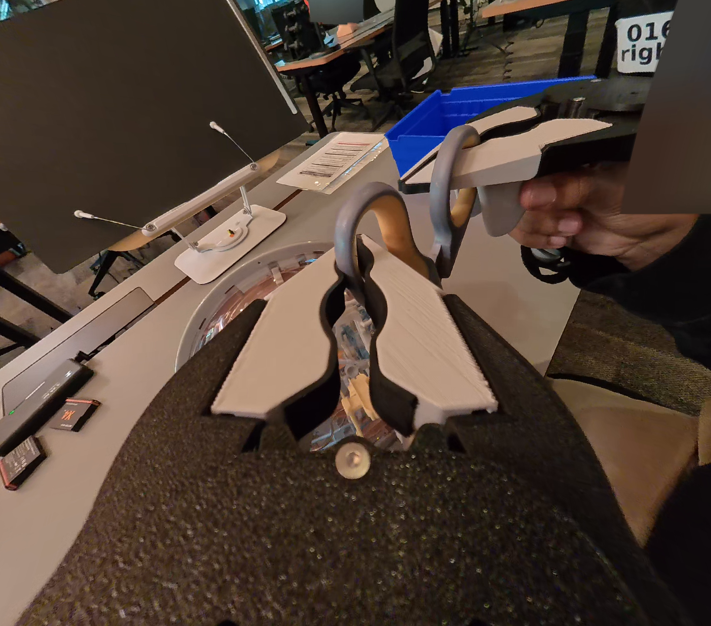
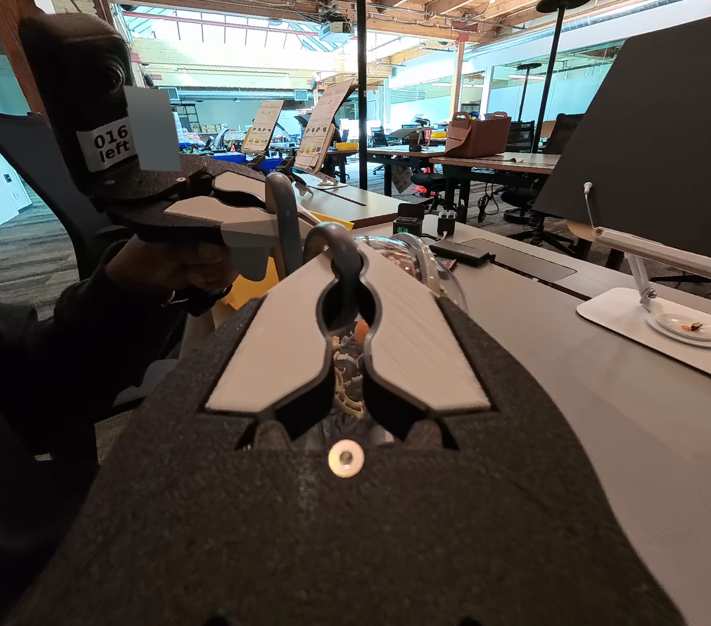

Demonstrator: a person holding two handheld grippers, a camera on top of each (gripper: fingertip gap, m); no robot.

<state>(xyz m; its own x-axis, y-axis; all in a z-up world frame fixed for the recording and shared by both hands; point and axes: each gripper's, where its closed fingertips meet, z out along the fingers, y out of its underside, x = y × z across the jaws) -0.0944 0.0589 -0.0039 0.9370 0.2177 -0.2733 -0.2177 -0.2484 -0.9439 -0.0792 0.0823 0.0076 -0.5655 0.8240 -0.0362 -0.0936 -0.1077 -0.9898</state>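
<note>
A pair of scissors (image 1: 369, 187) with grey handle loops lined in tan is held between both grippers, handles up, above a clear round bowl (image 1: 215, 300) of small plastic parts. My left gripper (image 1: 356, 255) is shut on one handle loop. My right gripper (image 1: 458, 146), held by a hand, is shut on the other loop (image 1: 438, 184). In the right wrist view my right gripper (image 2: 346, 259) grips its loop (image 2: 334, 231), and the left gripper (image 2: 269, 209) grips the loop behind it (image 2: 284, 219). The blades are hidden behind the fingers. The bowl (image 2: 434, 261) lies just beyond.
A white stand (image 1: 215, 253) with two thin swab-tipped rods stands before a black board (image 1: 115, 88). A blue bin (image 1: 431, 130) and a printed sheet (image 1: 331, 161) are at the table's far end. Black devices (image 1: 38, 403) lie at the left. A yellow bin (image 2: 250, 286) sits behind the scissors. Only a small space, under 4 cm, lies between the two pairs of fingers.
</note>
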